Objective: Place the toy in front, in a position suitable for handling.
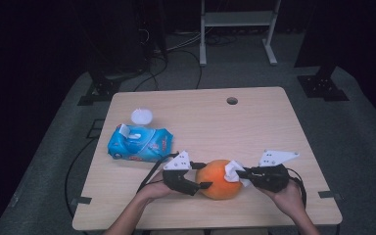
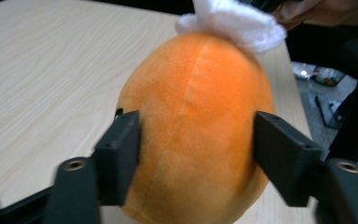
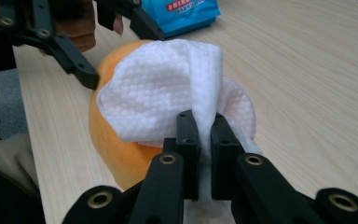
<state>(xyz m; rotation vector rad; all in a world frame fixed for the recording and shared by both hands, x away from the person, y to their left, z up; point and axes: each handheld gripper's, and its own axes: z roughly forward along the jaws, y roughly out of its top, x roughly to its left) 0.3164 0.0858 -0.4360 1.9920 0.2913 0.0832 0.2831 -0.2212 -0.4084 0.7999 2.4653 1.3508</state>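
The pale wooden worktop point(image 1: 274, 122) carries an orange plush ball point(image 1: 218, 180) near its front edge, a blue wet-wipe pack point(image 1: 139, 144) and a round white lid point(image 1: 141, 116) toward its left edge.

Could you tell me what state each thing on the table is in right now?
Orange plush: lying on the table, held between both grippers.
Left gripper: jaws on either side of the plush, touching it.
Right gripper: shut on the white wipe, pressed against the plush.
Blue wipe pack: flap open, a wipe sticking out.
White lid: lying loose behind the pack.
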